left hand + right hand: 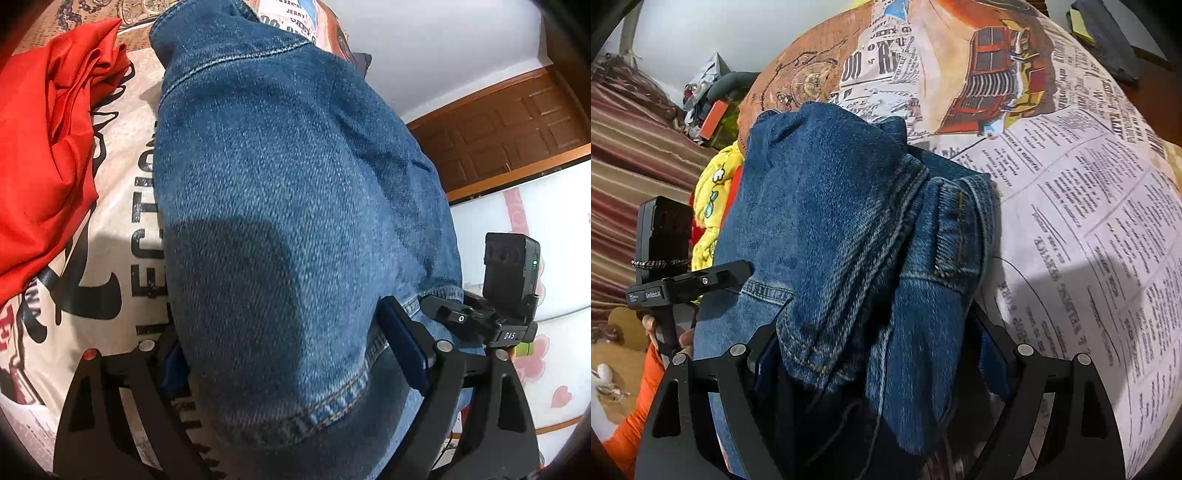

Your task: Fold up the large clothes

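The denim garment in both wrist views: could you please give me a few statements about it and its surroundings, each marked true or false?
1. Both grippers, left gripper and right gripper, have the denim garment between their fingers. True.
2. A red garment lies beside the denim. True.
3. The denim lies over a plain white sheet. False: the bedspread carries a newspaper print.
4. The garment between the fingers is yellow. False: it is blue denim; a yellow cloth lies beyond it.

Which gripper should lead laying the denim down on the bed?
Right, probably. The right gripper holds a bunched seam of the denim jacket with open newspaper-print bedspread beside it. The left gripper has the red garment crowding its side.
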Demonstrator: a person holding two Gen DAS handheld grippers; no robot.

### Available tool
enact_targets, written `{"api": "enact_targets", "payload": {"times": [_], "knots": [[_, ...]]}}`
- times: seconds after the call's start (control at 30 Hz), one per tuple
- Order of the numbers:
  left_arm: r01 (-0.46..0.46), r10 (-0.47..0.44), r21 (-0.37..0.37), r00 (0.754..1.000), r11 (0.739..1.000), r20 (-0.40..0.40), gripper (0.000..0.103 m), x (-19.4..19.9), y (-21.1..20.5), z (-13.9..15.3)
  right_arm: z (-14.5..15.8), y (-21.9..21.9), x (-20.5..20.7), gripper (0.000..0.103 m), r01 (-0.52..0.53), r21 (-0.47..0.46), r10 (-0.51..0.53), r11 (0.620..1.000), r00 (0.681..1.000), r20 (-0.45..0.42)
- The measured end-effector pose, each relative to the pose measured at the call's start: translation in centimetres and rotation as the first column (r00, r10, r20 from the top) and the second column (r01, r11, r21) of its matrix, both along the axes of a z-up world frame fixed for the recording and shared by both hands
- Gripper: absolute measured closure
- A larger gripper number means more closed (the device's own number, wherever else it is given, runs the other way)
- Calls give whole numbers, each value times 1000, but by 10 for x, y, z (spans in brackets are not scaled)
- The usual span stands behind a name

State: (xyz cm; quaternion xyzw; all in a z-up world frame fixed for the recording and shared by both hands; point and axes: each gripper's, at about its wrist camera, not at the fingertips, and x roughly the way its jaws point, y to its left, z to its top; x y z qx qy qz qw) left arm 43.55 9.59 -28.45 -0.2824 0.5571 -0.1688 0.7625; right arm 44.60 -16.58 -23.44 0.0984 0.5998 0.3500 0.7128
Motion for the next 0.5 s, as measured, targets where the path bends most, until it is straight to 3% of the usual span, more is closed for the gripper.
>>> {"api": "enact_targets", "payload": {"times": [0.23,0.5], "knots": [[-14,14,-5,999,1000,40,36,0,14,11,4,-2,-6,29,21,23,-21,1000,1000,22],[10,-14,30,994,999,110,60,-21,17,43,32,6,-19,57,21,-10,-20,1000,993,119]]}}
